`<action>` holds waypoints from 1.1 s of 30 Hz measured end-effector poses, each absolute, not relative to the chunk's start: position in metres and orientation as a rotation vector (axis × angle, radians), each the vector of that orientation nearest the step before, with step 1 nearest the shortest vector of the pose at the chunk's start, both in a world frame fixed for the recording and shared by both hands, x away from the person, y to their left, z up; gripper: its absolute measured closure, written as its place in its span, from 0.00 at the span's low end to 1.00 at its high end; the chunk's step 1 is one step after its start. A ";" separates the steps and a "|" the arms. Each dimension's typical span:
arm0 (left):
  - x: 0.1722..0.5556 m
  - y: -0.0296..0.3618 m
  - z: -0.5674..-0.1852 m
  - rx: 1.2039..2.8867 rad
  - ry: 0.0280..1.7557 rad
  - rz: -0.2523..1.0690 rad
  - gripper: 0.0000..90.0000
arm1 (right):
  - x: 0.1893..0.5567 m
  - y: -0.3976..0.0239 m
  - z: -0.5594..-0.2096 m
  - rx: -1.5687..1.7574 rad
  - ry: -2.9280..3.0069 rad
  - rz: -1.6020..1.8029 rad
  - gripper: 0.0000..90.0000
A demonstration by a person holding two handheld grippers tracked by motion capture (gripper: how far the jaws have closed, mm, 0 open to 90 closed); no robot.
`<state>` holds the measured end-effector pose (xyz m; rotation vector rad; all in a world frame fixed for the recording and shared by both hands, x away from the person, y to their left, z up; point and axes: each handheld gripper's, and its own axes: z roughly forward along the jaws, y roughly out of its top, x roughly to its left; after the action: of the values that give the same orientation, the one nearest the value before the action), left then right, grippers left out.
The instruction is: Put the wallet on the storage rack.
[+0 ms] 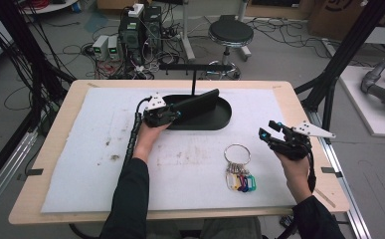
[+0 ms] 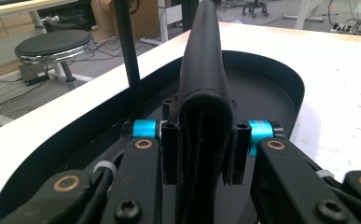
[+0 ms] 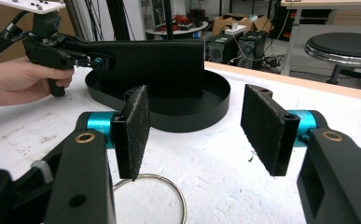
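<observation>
Here, in the middle of the high view, the left gripper (image 1: 176, 113) is clenched on one end of a black wallet (image 1: 196, 103), a flat folded piece standing on its long edge and reaching up and to the right across a black oval tray (image 1: 224, 119). The tray sits on a white foam mat (image 1: 80, 164) that covers most of a light wooden table (image 1: 299, 107), and a thin black post (image 1: 194, 82) rises from the tray's far rim. In the left gripper view the wallet (image 2: 201, 93) fills the centre of the frame, its folded edge pinched between the two black jaws with both pads pressed against its sides, and the tray's dark floor and curved wall (image 2: 285, 79) spread behind it. At the right of the high view the right gripper (image 1: 268, 130) is held above the mat with its jaws spread apart and nothing between them. Just below and left of it, in the lower centre of the frame, a key ring (image 1: 237, 153) lies flat on the mat, with a bunch of coloured key tags (image 1: 240, 181) fanned out beneath it. The right gripper view shows the two felt-faced pads (image 3: 134, 133) wide apart, the metal ring (image 3: 169, 186) on the mat low in the frame between them, and the wallet (image 3: 155, 65) upright in the tray (image 3: 201, 112) at upper centre, with the left gripper (image 3: 99, 60) and the hand (image 3: 19, 81) holding it at upper left
</observation>
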<state>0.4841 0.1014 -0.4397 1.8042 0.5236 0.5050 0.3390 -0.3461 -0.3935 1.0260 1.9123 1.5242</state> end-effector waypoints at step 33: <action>0.436 0.116 -0.384 1.825 0.680 0.639 0.27 | 0.339 -0.346 -0.393 1.021 1.914 1.523 0.46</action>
<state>0.4360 0.1162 -0.3843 1.8248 0.6797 0.6390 0.3390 -0.3459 -0.3932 1.0206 1.9142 1.5226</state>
